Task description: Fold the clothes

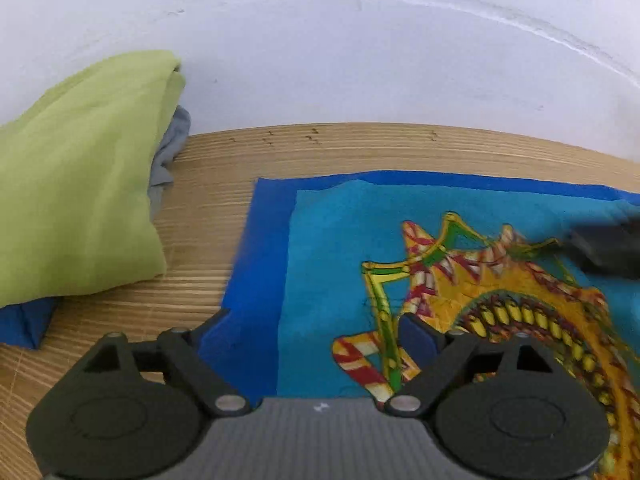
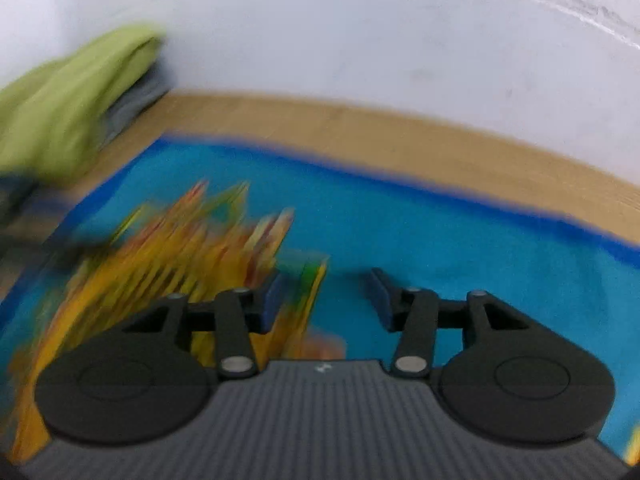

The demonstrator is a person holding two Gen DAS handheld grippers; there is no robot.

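Left wrist view: the left gripper (image 1: pixel 316 320) is hovering with fingers spread wide, empty, over the near left part of the blue shirt (image 1: pixel 340 248).
Right gripper (image 2: pixel 324 292): fingers apart, gripping nothing, above the shirt's middle.
Hard to make out: motion blur is smearing the shirt's yellow print (image 2: pixel 180 256) in the right wrist view.
Edges: the shirt is lying flat on the wooden table (image 1: pixel 208 168); bare wood is running along its far side.
Around: a green folded cloth (image 1: pixel 80 184) is sitting on a pile to the left, apart from the shirt.
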